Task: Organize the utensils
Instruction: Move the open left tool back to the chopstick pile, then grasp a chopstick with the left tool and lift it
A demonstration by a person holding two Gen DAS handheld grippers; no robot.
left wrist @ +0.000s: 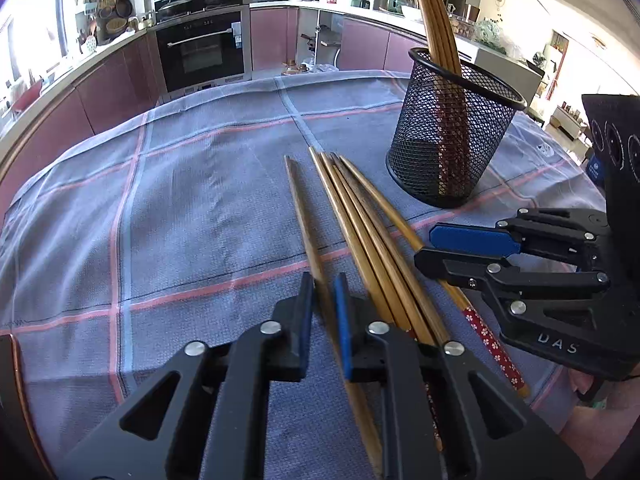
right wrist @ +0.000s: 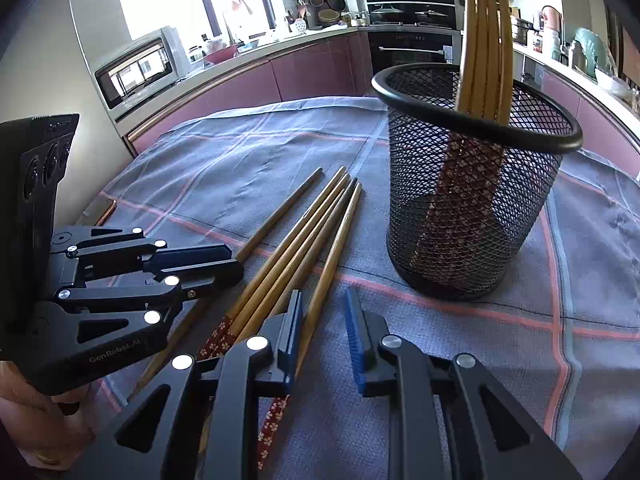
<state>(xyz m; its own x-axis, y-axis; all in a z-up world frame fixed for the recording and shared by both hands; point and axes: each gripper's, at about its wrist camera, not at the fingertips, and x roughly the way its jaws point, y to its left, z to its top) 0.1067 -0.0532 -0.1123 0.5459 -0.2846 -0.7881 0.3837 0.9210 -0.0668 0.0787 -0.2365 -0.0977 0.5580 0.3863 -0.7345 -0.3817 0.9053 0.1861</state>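
Several wooden chopsticks (left wrist: 360,224) with red flowered ends lie bundled on the checked cloth, also in the right wrist view (right wrist: 296,240). One single chopstick (left wrist: 306,224) lies apart to the left; my left gripper (left wrist: 324,312) is closed around it, also seen from the right wrist view (right wrist: 236,258). A black mesh holder (left wrist: 452,132) stands upright with several chopsticks in it, also in the right wrist view (right wrist: 476,200). My right gripper (right wrist: 324,328) is open and empty, low over the cloth beside the bundle's right edge; it also shows in the left wrist view (left wrist: 424,246).
The table is covered by a blue-grey cloth with pink lines (left wrist: 180,220). Kitchen counters, an oven (left wrist: 200,48) and a microwave (right wrist: 136,72) stand behind the table. The table's copper edge (right wrist: 106,210) shows at the left.
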